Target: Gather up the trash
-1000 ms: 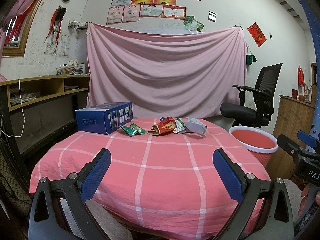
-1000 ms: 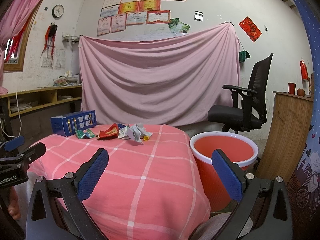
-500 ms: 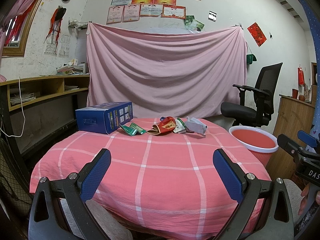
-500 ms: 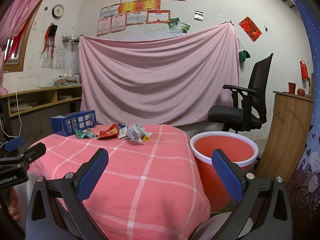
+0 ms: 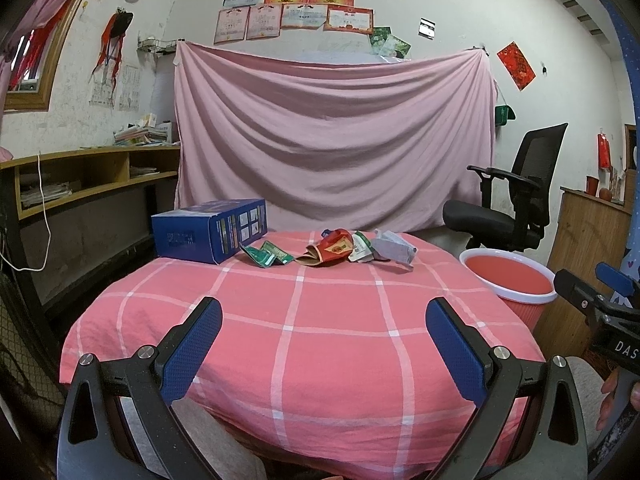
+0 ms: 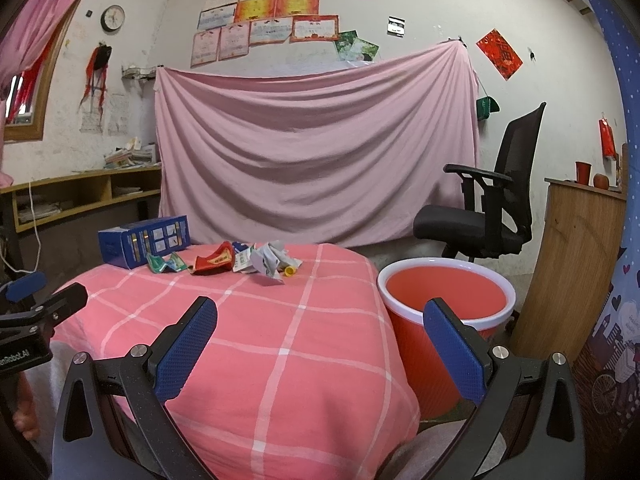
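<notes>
I see a table (image 5: pixel 328 332) draped in a pink checked cloth. At its far side a blue box (image 5: pixel 210 230) lies left, with a row of crumpled wrappers to its right: green (image 5: pixel 266 256), red (image 5: pixel 330 248), then grey-white (image 5: pixel 390 249). A red bin (image 6: pixel 446 300) stands on the floor just beside the table's right edge.

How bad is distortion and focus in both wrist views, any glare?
Left wrist view: strong fisheye bowing with dark corners; the wrappers are sharp, and there's no glare on the tablecloth. Right wrist view: same bowing, the cabinet leans; light is soft and even, and the bin is crisp with no motion blur.
</notes>
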The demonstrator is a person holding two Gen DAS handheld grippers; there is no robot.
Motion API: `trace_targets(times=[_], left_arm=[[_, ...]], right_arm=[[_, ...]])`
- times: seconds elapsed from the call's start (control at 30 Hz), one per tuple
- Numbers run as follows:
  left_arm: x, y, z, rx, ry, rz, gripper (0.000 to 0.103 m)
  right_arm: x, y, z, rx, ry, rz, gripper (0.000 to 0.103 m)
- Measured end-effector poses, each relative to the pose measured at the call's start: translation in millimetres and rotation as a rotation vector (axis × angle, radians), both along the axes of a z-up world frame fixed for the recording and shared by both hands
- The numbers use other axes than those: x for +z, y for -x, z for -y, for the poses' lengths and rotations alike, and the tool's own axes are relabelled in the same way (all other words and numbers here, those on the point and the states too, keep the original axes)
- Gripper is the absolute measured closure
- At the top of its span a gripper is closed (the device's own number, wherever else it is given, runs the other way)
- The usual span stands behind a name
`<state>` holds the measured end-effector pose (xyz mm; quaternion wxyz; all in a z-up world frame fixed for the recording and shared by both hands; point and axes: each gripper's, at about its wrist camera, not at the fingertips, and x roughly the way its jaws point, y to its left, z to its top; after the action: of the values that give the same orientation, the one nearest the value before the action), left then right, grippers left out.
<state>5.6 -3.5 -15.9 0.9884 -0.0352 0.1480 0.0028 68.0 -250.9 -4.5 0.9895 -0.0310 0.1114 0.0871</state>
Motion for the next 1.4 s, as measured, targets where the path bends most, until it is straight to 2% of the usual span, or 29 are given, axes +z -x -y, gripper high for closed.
trace_targets(times=[0.63,1.03,1.13,1.27,1.4], left_arm=[[2.2,-6.6,-4.0,-0.04,0.039,-0.06,0.003],[4.4,-18.7,-16.2,0.077,0.053,-0.054,0.003],[6.9,-26.5,-14.8,0.085,0.025,-0.027,0.003],[12.9,-43.1,-7.6,0.098,-0.051,0.027,0.003],[19.2,-67.8,-1.3,0.1,-0.087,0.084,0.003]], right_arm=[[0.7,-6.7,3.2,-0.014,-0.02,-0.038,0.0],[2.9,-20.2,2.9,-0.009,-0.02,-0.059,0.0],[5.3,-28.7,3.5,-0.007,-0.029,-0.069,0.0],[10.4,-42.8,3.3,-0.005,-0.006,-0.063,0.0],[22.8,-54.5,2.2,-0.017,0.036,0.012,0.0]])
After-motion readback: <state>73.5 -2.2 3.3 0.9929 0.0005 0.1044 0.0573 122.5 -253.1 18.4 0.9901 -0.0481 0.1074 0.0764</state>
